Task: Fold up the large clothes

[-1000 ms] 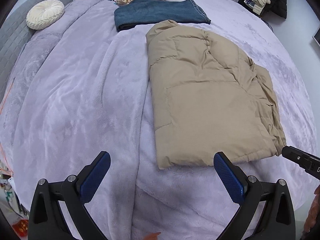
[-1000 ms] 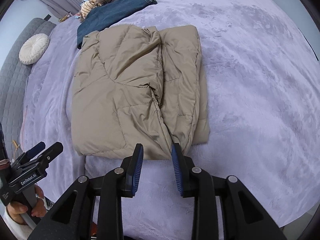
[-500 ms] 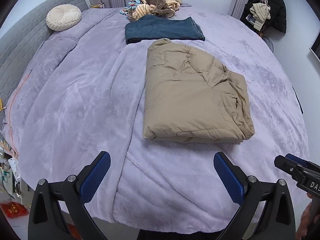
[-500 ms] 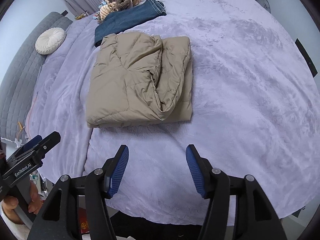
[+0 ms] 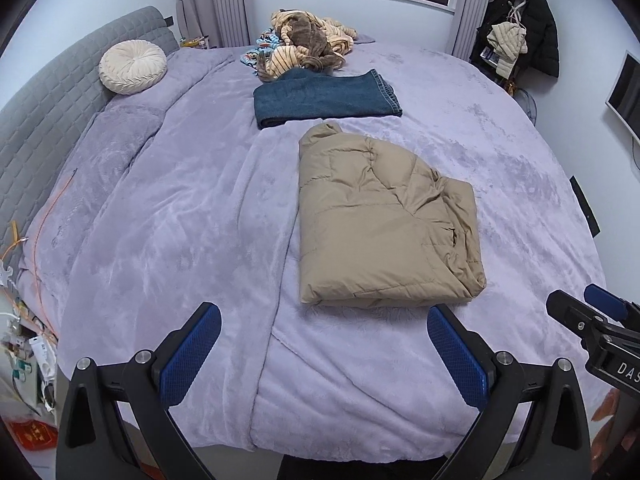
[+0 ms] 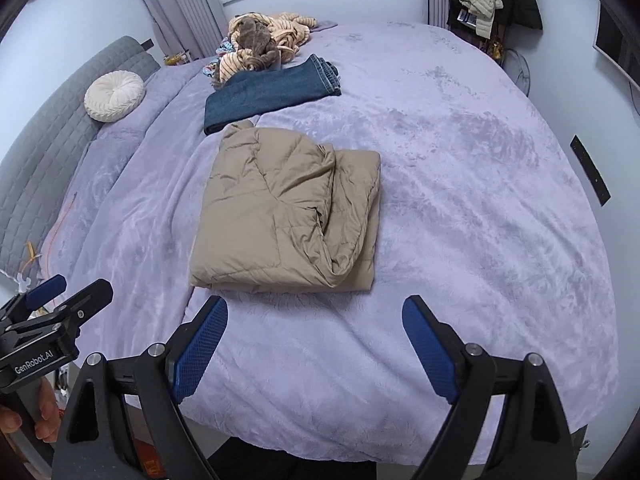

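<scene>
A tan puffer jacket (image 5: 376,224) lies folded into a rectangle on the lilac bed cover (image 5: 180,220); it also shows in the right wrist view (image 6: 288,212). My left gripper (image 5: 324,344) is open and empty, held back near the bed's front edge, clear of the jacket. My right gripper (image 6: 316,344) is open and empty, also back from the jacket's near edge. Each gripper shows at the edge of the other's view, the right one (image 5: 592,320) and the left one (image 6: 56,308).
Folded blue jeans (image 5: 324,98) lie beyond the jacket. A heap of striped clothes (image 5: 304,48) sits at the far edge. A round cream cushion (image 5: 132,66) rests by the grey headboard (image 5: 60,92). Coats hang at the far right (image 5: 520,36).
Both grippers have drawn back and up from the jacket. The right gripper, nearly closed at the jacket's near edge a second ago, has opened wide. The jacket lies still.
</scene>
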Demonstrator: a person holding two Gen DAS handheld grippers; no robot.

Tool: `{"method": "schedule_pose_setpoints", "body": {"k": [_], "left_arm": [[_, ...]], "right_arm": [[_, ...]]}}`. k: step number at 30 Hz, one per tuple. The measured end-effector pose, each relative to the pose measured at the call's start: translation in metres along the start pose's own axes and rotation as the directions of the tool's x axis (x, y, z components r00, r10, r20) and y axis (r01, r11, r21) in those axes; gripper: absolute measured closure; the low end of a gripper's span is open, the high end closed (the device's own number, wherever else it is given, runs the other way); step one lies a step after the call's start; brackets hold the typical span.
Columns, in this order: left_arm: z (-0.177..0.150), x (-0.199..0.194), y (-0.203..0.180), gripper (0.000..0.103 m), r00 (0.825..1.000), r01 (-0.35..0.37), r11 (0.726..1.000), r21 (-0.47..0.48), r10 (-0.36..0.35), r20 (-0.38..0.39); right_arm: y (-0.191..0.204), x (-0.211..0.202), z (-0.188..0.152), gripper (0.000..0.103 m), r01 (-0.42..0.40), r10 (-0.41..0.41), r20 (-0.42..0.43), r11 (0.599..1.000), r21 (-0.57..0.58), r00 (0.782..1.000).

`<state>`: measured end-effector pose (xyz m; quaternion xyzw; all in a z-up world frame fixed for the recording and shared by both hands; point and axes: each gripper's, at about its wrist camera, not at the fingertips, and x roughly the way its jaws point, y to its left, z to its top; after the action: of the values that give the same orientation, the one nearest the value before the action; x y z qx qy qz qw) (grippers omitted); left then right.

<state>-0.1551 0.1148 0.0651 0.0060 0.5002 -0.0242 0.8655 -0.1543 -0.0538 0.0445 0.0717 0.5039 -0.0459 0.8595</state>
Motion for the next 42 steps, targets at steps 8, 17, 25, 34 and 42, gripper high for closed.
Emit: {"method": "schedule_pose_setpoints", "body": {"k": [8, 17, 25, 34, 42], "left_arm": [[0.021, -0.001, 0.023, 0.000, 1.000, -0.003, 1.000, -0.010, 0.003, 0.016], [0.025, -0.003, 0.033, 0.000, 1.000, -0.005, 1.000, -0.009, 0.005, 0.022], [0.026, -0.004, 0.037, 0.000, 1.000, -0.007, 1.000, -0.013, 0.007, 0.024], [0.025, -0.005, 0.038, 0.000, 1.000, -0.009, 1.000, -0.016, 0.009, 0.025], [0.023, -0.007, 0.042, 0.000, 1.000, -0.014, 1.000, -0.020, 0.015, 0.028]], "right_arm": [[0.026, -0.009, 0.014, 0.012, 0.062, -0.064, 0.078, 0.998, 0.019, 0.995], [0.034, -0.011, 0.022, 0.012, 0.100, -0.104, 0.082, 0.994, 0.054, 0.991], [0.037, -0.011, 0.023, 0.012, 0.106, -0.110, 0.079, 0.993, 0.044, 0.991], [0.039, -0.011, 0.023, 0.012, 0.107, -0.110, 0.080, 0.993, 0.041, 0.991], [0.040, -0.011, 0.023, 0.012, 0.106, -0.108, 0.081, 0.994, 0.036, 0.991]]}}
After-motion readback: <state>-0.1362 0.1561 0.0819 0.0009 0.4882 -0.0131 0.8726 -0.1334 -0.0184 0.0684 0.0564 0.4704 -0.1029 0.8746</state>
